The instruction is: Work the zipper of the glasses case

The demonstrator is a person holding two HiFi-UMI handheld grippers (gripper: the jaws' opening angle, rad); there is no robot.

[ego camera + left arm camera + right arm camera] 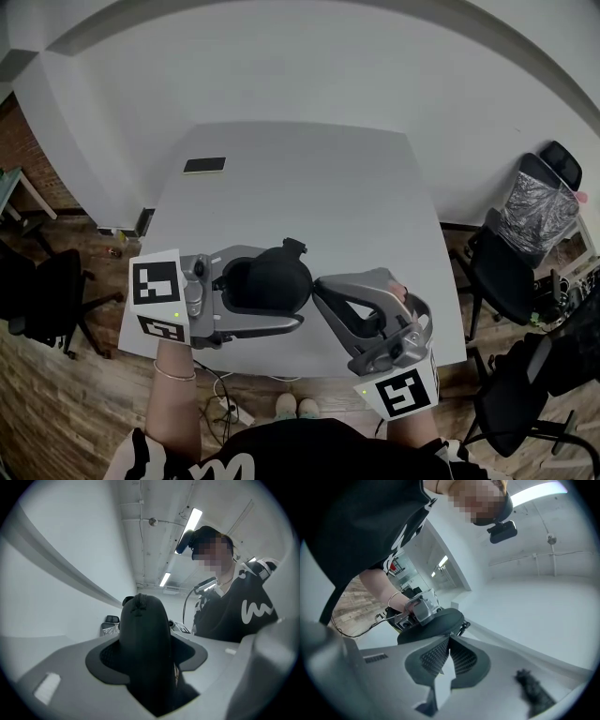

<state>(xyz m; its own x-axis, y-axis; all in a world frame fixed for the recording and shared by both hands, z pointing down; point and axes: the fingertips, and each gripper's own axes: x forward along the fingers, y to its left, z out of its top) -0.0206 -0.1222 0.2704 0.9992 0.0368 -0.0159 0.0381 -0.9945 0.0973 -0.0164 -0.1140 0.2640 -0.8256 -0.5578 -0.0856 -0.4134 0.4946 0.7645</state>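
Note:
A black zip-up glasses case (267, 281) is held above the grey table (309, 178), near its front edge. My left gripper (272, 287) is shut on the case, one jaw on each broad side. In the left gripper view the case (143, 639) stands upright between the pads and hides what is behind it. My right gripper (317, 284) comes in from the right. Its tips are pinched together at the case's right end. In the right gripper view the gripper (449, 639) meets the seam of the case (433, 625), where the zipper pull sits. A small tab (463, 626) sticks out beside the tips.
A flat black object (203, 166) lies at the table's far left. Black office chairs stand on the wooden floor to the right (502, 272) and left (47, 300). Cables (220, 398) lie under the table's front edge.

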